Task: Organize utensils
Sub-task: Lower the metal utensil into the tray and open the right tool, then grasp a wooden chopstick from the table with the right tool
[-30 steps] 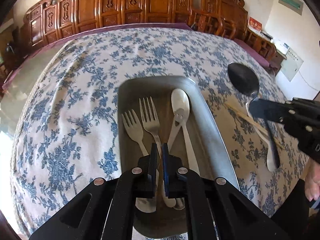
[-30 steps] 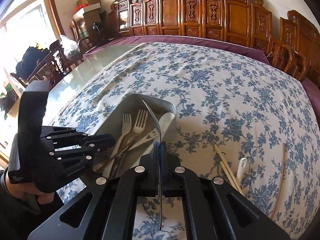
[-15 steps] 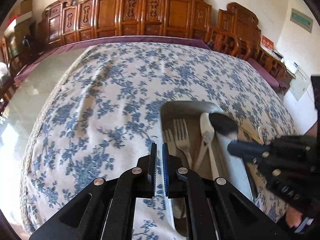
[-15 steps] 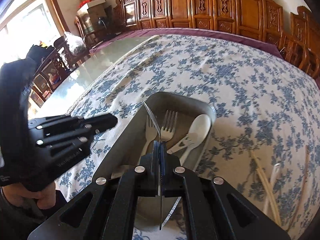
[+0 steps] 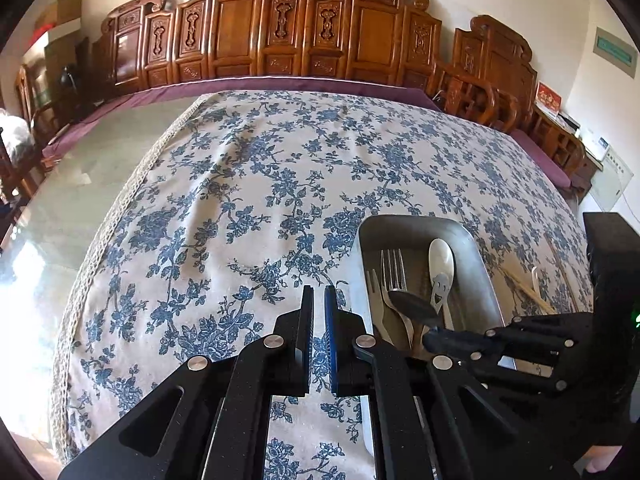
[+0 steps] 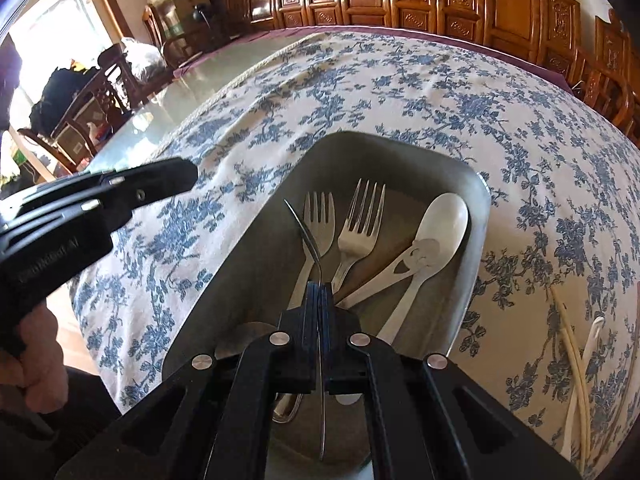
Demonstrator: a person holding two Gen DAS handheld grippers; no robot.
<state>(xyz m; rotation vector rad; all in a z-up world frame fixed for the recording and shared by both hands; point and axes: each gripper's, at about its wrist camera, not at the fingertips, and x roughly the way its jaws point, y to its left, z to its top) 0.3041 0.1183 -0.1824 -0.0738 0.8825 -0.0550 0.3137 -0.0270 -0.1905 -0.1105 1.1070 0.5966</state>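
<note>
A grey metal tray (image 6: 478,216) sits on the blue floral tablecloth and holds two forks (image 6: 360,220) and a smiley-face spoon (image 6: 436,232). It also shows in the left wrist view (image 5: 408,226). My right gripper (image 6: 319,288) is shut on a large metal spoon (image 6: 306,232), seen edge-on, low over the tray's near half. In the left wrist view the right gripper (image 5: 428,338) holds that spoon's bowl (image 5: 414,306) above the forks. My left gripper (image 5: 319,292) is left of the tray over bare cloth, jaws nearly closed and empty.
Chopsticks (image 6: 574,360) and a white utensil (image 6: 594,338) lie on the cloth right of the tray. The cloth's lace edge (image 5: 116,208) and bare glass tabletop (image 5: 60,208) lie to the left. Carved wooden chairs (image 5: 296,36) line the far side.
My right gripper carried the large spoon from the cloth to low over the tray. My left gripper moved left off the tray, leaving its utensil there.
</note>
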